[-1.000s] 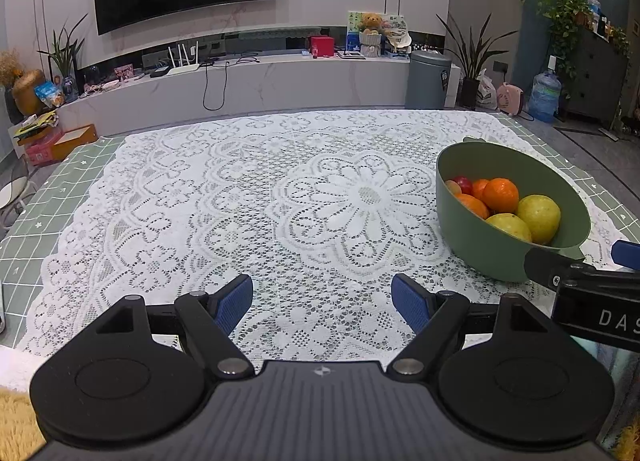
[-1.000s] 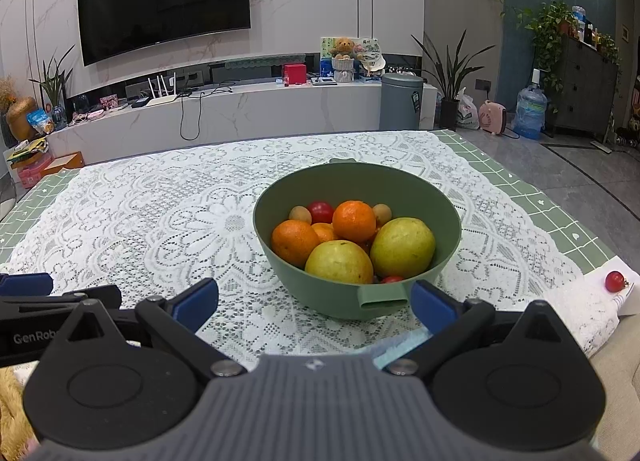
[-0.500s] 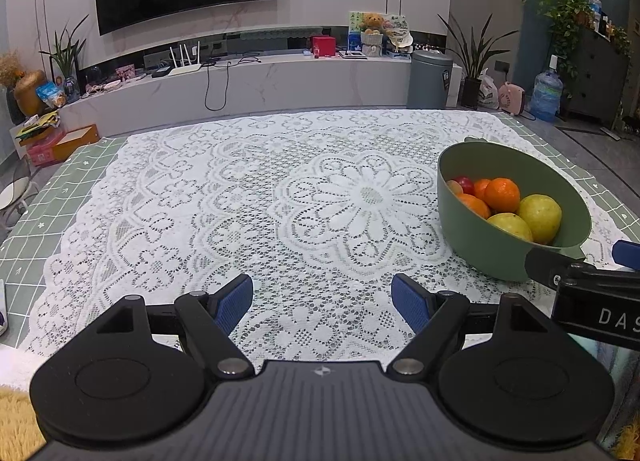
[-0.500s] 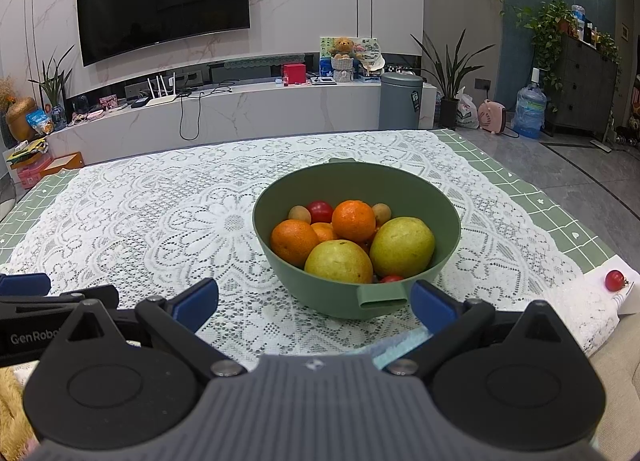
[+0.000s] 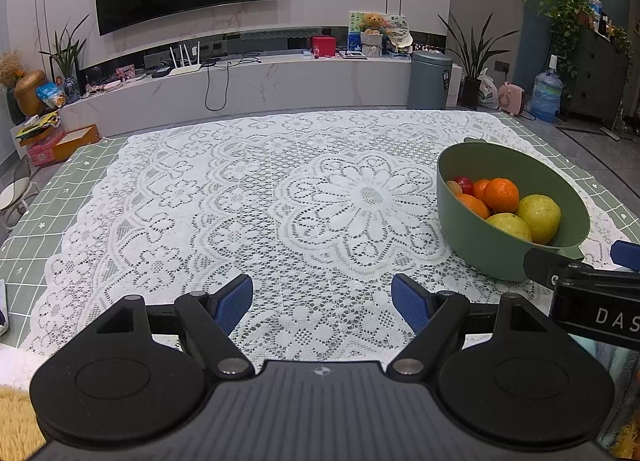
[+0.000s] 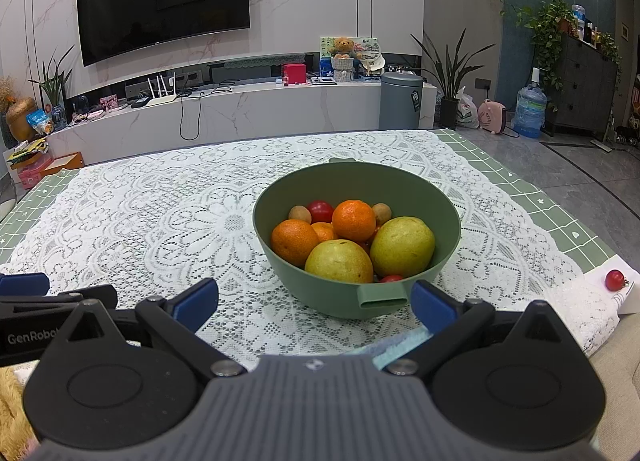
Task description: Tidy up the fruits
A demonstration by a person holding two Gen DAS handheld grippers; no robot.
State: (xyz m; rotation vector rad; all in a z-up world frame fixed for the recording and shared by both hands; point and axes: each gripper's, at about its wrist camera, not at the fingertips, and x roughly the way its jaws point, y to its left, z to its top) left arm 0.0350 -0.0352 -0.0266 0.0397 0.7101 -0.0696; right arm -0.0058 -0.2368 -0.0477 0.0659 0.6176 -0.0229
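A green bowl stands on the lace-covered table, holding oranges, two yellow-green pears, small brown fruits and red tomatoes. It also shows in the left wrist view at the right. A loose red cherry tomato lies on a white card at the table's right edge. My right gripper is open and empty just in front of the bowl's handle. My left gripper is open and empty over bare lace, left of the bowl.
The lace cloth covers a green checked table. A TV bench, a grey bin, plants and a water bottle stand beyond the far edge. A yellow fluffy thing lies at the near left.
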